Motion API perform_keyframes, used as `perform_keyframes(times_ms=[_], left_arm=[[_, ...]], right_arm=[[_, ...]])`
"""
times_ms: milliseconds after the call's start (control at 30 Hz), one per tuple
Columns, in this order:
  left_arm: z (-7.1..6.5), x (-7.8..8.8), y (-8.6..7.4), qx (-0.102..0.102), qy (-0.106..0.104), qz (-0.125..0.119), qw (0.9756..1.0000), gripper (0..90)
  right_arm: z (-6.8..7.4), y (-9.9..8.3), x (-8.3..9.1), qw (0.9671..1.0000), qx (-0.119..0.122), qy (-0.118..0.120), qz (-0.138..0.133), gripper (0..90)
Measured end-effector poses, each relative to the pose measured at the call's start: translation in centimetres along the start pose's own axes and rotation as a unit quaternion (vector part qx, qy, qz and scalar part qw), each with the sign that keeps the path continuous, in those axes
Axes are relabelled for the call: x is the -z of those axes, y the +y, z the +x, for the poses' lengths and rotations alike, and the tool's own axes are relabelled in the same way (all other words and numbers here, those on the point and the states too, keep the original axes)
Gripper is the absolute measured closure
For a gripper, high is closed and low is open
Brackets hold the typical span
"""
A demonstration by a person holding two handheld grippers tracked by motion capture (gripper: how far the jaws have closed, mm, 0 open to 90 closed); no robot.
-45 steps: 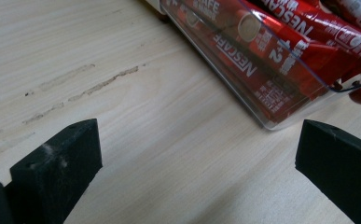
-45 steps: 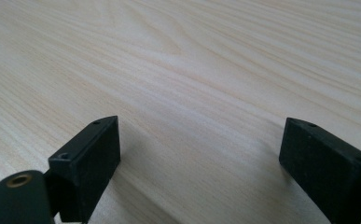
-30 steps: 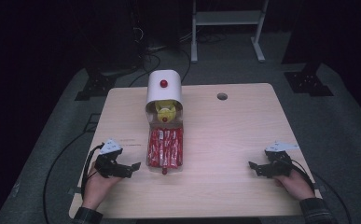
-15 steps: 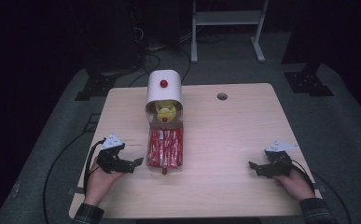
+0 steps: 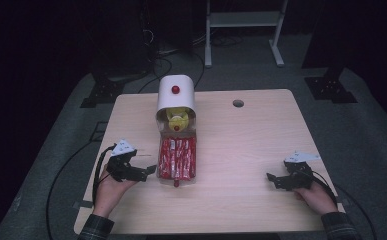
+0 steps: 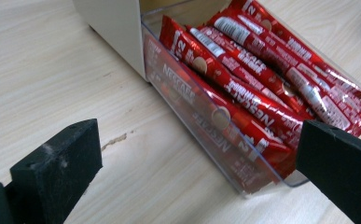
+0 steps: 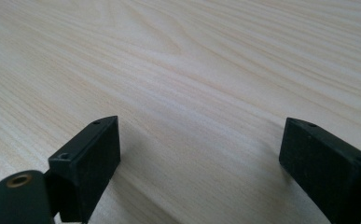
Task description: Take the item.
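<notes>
Left hand-held gripper (image 5: 150,170) gapes beside the sachet tray (image 6: 225,154), right hand-held gripper (image 5: 271,178) likewise agape; a careless nudge might shove the tray askew

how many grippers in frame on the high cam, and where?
2. The left gripper sits at the table's near-left, jaws open, beside the clear tray of red sachets. The right gripper rests near-right, open over bare wood. None looks hidden.

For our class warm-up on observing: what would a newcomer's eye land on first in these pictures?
Probably the clear tray packed with bright red sachets, drawn out from a white dispenser at mid-table. Next, the left gripper, jaws open, close beside the tray's left edge, while the right gripper sits open over bare wood far to the right.
</notes>
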State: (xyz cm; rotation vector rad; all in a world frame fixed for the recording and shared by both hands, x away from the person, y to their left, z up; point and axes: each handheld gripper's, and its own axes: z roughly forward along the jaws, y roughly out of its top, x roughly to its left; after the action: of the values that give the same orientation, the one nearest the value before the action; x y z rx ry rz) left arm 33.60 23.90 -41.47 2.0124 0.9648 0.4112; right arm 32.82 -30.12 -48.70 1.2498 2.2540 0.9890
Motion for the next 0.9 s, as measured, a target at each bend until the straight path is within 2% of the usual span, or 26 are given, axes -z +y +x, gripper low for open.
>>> perform_keyframes(times_ms=[900], left_arm=[[-1.0,-1.2,2.7,-0.012,-0.009,-0.010,0.9998,0.0]], right_arm=[[0.0,0.0,0.0,1.0000,0.000,0.000,0.000,11.3]])
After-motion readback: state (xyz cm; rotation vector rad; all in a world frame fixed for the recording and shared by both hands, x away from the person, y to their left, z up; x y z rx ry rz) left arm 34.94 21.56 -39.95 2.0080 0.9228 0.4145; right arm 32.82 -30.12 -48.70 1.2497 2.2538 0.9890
